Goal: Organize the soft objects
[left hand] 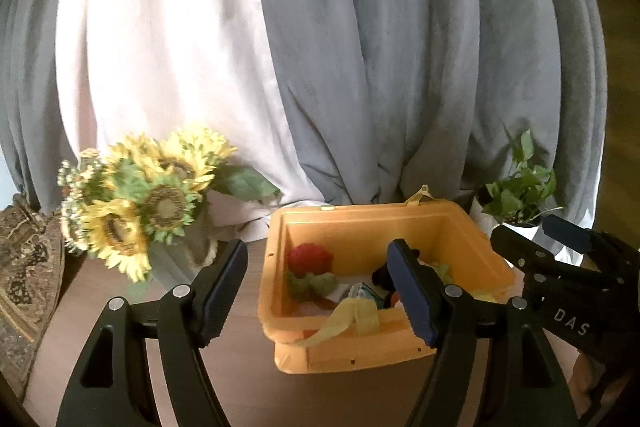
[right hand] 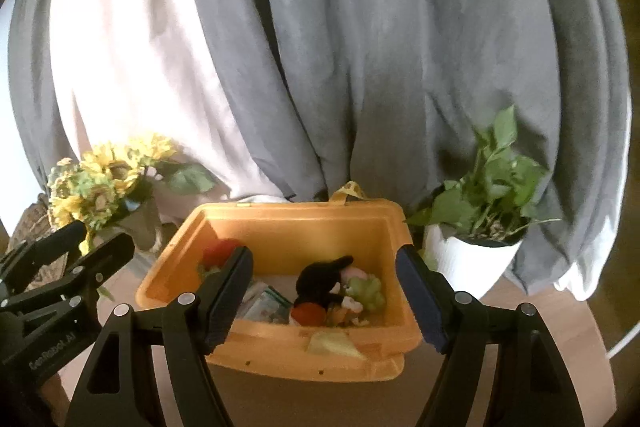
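An orange bin point(left hand: 360, 211) point(right hand: 296, 209) stands on the brown table point(left hand: 240, 379). Inside it lie soft toys: a red plush point(left hand: 310, 257) point(right hand: 220, 251) at the back left, a green plush point(left hand: 312, 283) under it, and a black plush point(right hand: 320, 279) beside a pale green one point(right hand: 366, 291). A yellow strap point(left hand: 352, 315) hangs over the front rim. My left gripper point(left hand: 318, 247) hovers open in front of the bin with nothing between its fingers. My right gripper point(right hand: 325, 251) is open and empty too, just right of the left one point(right hand: 104, 233).
A sunflower bouquet point(left hand: 148, 199) point(right hand: 104, 183) stands left of the bin. A leafy plant in a white pot point(right hand: 472, 255) point(left hand: 516, 191) stands to its right. Grey and white curtains point(left hand: 360, 67) hang close behind. A patterned cushion point(left hand: 24, 267) lies at far left.
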{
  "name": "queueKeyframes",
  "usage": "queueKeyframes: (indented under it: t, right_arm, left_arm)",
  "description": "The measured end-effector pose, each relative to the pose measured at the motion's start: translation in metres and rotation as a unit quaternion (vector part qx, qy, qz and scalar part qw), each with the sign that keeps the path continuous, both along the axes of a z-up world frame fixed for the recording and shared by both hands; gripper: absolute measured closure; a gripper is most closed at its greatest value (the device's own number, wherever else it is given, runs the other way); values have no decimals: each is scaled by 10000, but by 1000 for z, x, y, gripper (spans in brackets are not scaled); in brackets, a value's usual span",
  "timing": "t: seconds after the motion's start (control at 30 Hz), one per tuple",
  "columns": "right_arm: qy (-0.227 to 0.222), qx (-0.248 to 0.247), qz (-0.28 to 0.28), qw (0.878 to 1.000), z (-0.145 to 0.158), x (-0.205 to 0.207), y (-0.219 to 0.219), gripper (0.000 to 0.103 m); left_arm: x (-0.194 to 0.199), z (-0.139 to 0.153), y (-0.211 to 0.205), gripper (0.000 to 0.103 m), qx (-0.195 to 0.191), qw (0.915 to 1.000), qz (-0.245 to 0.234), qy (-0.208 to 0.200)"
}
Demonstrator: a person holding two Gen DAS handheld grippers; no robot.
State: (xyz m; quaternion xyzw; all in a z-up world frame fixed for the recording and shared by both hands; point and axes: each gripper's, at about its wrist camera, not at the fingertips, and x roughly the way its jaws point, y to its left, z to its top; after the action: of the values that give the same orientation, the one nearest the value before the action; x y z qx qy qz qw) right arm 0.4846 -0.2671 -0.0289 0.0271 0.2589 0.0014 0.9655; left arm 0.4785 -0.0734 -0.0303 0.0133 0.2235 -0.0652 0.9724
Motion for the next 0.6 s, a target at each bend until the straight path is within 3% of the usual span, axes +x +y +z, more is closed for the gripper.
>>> queueKeyframes:
  t: [0.6]
  right_arm:
    - [-350, -69, -388, 9986, 20, -110, 39, 28]
  left_arm:
    - [-93, 12, 24, 15, 123, 9994, -164, -267]
